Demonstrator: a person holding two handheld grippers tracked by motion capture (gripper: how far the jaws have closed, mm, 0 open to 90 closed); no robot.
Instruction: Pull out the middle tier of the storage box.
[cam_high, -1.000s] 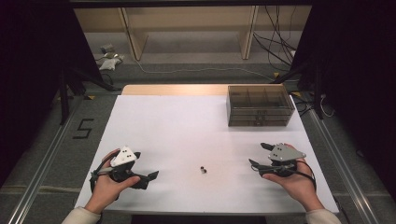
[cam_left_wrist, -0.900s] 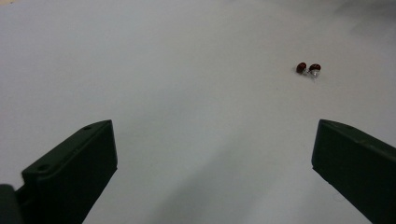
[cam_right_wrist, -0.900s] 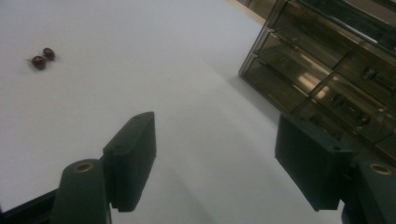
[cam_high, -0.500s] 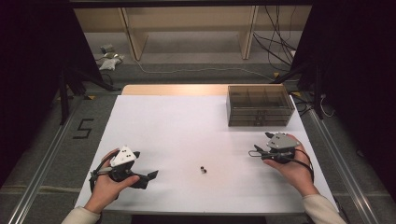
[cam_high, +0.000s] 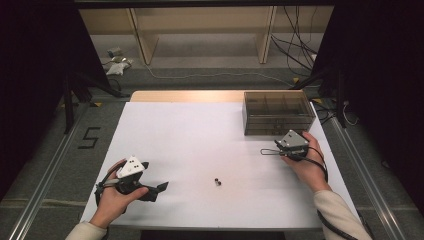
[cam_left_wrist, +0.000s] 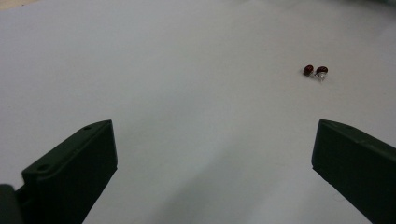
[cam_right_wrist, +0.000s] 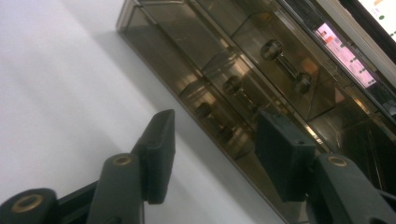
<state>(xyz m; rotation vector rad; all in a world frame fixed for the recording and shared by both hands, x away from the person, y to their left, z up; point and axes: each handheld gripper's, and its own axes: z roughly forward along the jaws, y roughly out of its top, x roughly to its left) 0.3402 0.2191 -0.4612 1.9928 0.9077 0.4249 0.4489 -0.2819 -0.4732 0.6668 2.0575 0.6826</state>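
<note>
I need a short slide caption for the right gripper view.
Right gripper, jaws partly open and empty, faces the smoky transparent drawer box.

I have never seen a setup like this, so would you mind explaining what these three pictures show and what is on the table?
There is no robot here: a person sits at a white table and holds a hand-operated two-jaw gripper in each hand. The high view looks down from above; the left gripper is at its lower left, the right gripper at its right. The other two pictures come from cameras riding on the grippers, looking along their black jaws.

On the table lie two small dark red earrings, close together, ahead of the left gripper. At the far right stands a smoky clear drawer box with round knobs on its drawers. The right gripper points at that box, and its jaws have just been closing with nothing between them. The left gripper's jaws stand wide apart. Neither gripper holds anything.
</note>
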